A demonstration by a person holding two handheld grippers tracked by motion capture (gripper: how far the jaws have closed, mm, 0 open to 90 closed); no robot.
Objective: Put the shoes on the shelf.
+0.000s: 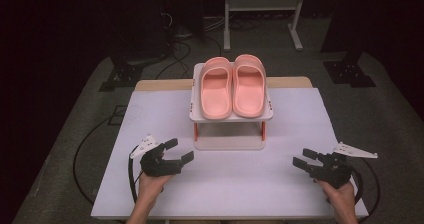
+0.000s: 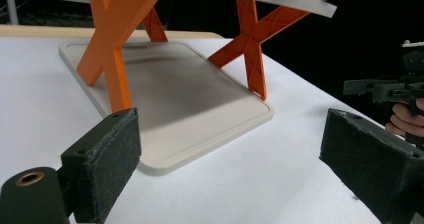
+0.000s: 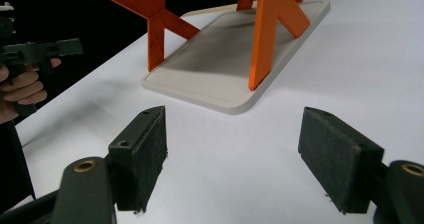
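On the white desk [image 1: 225,179], the left gripper [image 1: 175,151] rests near the front left with its fingers apart, holding nothing. Between the grippers, farther back, two pink slippers [image 1: 232,86] lie side by side atop an orange-legged rack [image 1: 231,134]. The right gripper [image 1: 303,158] sits front right, fingers apart too.

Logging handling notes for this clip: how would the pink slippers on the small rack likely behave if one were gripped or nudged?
The pink slippers look like thick moulded foam, so probably light and slightly springy rather than floppy. Their smooth surface may slip between the pads. They lie side by side on the top shelf of a rack with thin orange legs, so a hard push might shift or tip the rack.
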